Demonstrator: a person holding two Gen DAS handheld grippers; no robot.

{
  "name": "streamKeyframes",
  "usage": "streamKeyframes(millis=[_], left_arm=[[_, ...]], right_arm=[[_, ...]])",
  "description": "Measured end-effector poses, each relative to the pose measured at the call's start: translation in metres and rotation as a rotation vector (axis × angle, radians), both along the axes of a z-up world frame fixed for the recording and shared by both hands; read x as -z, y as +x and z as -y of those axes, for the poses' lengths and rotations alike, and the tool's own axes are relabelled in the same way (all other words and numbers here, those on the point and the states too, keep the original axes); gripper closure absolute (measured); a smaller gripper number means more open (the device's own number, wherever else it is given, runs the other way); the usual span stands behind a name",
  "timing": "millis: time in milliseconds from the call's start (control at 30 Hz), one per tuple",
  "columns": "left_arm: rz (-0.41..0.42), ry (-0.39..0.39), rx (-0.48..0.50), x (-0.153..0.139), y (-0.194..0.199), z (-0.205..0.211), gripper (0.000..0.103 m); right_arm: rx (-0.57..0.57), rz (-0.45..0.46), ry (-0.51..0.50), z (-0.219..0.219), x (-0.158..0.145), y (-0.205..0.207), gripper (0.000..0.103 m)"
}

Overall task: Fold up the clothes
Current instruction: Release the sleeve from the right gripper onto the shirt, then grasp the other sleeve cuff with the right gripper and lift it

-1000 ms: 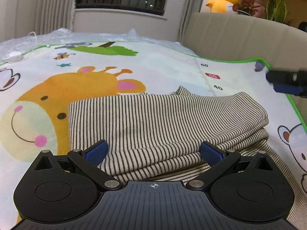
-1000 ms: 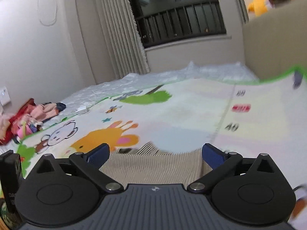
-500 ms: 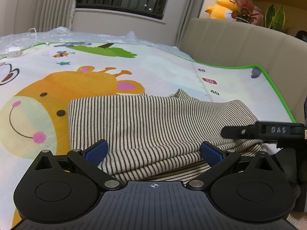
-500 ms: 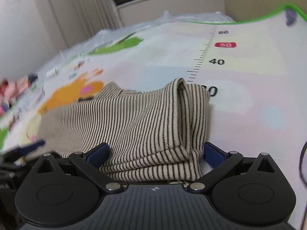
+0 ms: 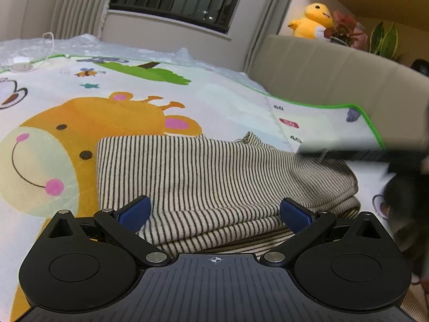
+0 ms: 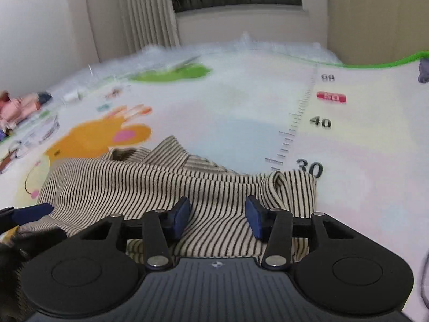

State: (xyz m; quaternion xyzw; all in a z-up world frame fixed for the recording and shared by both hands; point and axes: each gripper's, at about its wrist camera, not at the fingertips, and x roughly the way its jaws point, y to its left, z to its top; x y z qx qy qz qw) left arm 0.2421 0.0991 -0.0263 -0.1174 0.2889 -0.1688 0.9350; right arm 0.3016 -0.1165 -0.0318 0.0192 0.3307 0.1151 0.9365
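A folded beige garment with thin black stripes [image 5: 214,177] lies on the cartoon play mat [image 5: 80,112]. My left gripper [image 5: 214,212] is open, its blue pads spread wide over the garment's near edge. My right gripper [image 6: 218,216] hovers over the garment's right end [image 6: 166,187], its jaws partly closed with a gap and striped cloth between them. The right gripper also shows in the left wrist view [image 5: 375,158] as a dark blurred bar above the garment's right end.
A beige sofa back [image 5: 335,72] borders the mat on the right, with a yellow plush toy [image 5: 312,21] and plants on top. A charger and cable [image 5: 22,65] lie at the far left. A pile of clothes [image 6: 18,104] lies far left.
My right gripper has moved in over the garment's right end and its jaws have narrowed from wide open. My left gripper has stayed in place and open.
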Motion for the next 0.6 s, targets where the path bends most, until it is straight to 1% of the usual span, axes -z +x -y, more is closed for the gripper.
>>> streamKeyframes(millis=[67, 133, 167, 200, 233, 333, 367, 433, 467, 500, 533, 567, 600], left_arm=[[0.002, -0.012, 0.000, 0.000, 0.000, -0.002, 0.000], [0.003, -0.018, -0.003, 0.001, 0.000, -0.002, 0.000], [0.003, -0.021, -0.005, 0.001, 0.001, -0.002, 0.000], [0.003, -0.022, -0.008, 0.001, 0.001, -0.002, 0.000], [0.005, -0.021, -0.010, 0.001, 0.000, -0.002, 0.000], [0.008, -0.027, -0.010, 0.002, 0.000, -0.002, 0.000], [0.008, -0.034, -0.010, 0.002, 0.000, -0.003, 0.000], [0.008, -0.050, -0.008, 0.002, 0.000, -0.006, 0.000], [0.009, -0.060, -0.008, 0.002, 0.000, -0.008, 0.000], [0.011, -0.075, -0.009, 0.002, 0.000, -0.010, 0.000], [0.014, -0.096, -0.012, 0.002, -0.001, -0.013, 0.000], [0.017, -0.123, -0.014, 0.001, -0.002, -0.018, 0.000], [0.018, -0.158, -0.017, -0.001, -0.004, -0.024, 0.000]], right_arm=[[0.006, 0.000, 0.007, -0.005, -0.014, -0.001, 0.056], [-0.034, 0.035, 0.032, -0.012, -0.032, 0.002, 0.054], [-0.051, 0.055, 0.028, -0.017, -0.038, 0.007, 0.050], [-0.064, 0.065, 0.023, -0.024, -0.042, 0.015, 0.047], [-0.069, 0.045, 0.022, -0.029, -0.037, 0.027, 0.046], [-0.087, -0.015, 0.019, -0.043, -0.023, 0.062, 0.046], [-0.090, -0.039, 0.010, -0.048, -0.016, 0.073, 0.048], [-0.073, -0.100, -0.053, -0.057, 0.003, 0.087, 0.056], [-0.073, -0.090, -0.053, -0.058, 0.001, 0.082, 0.061], [-0.072, -0.079, -0.053, -0.058, -0.001, 0.078, 0.071], [-0.071, -0.068, -0.053, -0.058, -0.004, 0.074, 0.089], [-0.072, -0.057, -0.045, -0.057, -0.008, 0.069, 0.092], [-0.082, -0.045, -0.009, -0.051, -0.019, 0.058, 0.096]])
